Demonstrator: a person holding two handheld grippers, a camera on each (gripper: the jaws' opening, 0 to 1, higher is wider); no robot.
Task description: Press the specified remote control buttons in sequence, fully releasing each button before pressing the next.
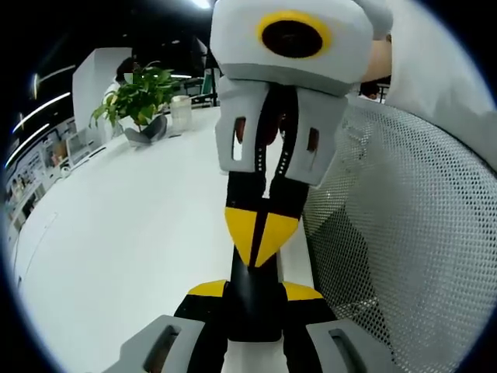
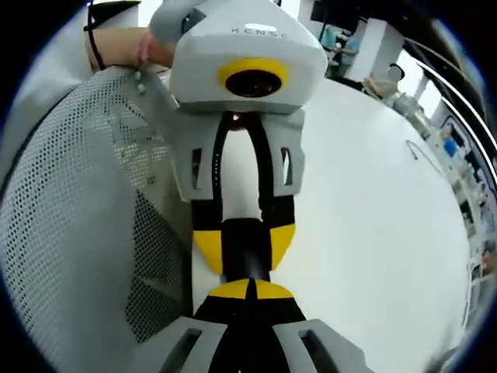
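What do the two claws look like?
They match. The left claw and the right claw each have pale grey slotted shells, black inner parts and bright yellow tips. The person holding them wears a light sleeve.

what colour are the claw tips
Yellow tips on black, with grey bodies; clearest in the left gripper view.

The black remote [image 1: 252, 299] is mostly hidden between the two grippers; its buttons can't be seen.
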